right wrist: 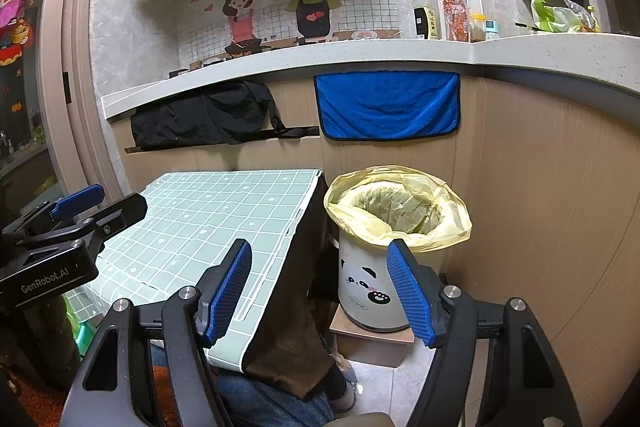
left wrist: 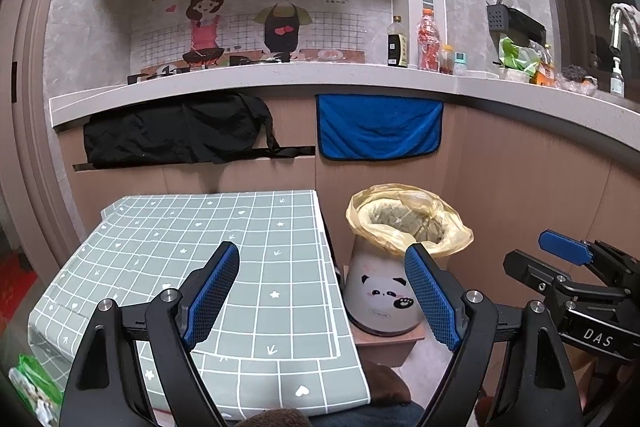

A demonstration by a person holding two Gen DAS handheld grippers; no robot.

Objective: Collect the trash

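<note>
Right wrist view: both tongs (right wrist: 320, 287) (left wrist: 322, 299) gape empty, lined trash bin (right wrist: 370, 287) just ahead.

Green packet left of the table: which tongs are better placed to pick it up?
Left, probably. The green packet lies left of the open left tongs, while the open right tongs face the bin beyond the table's right edge.

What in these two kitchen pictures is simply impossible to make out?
- Inside of the bin: both views show only the yellow liner; its folds hide the bottom.
- Green packet, left wrist view: cut off by the picture's edge and the left gripper.
- Bottle labels on the counter: too small to read.
- Table near edge: hidden behind the open right gripper.
</note>
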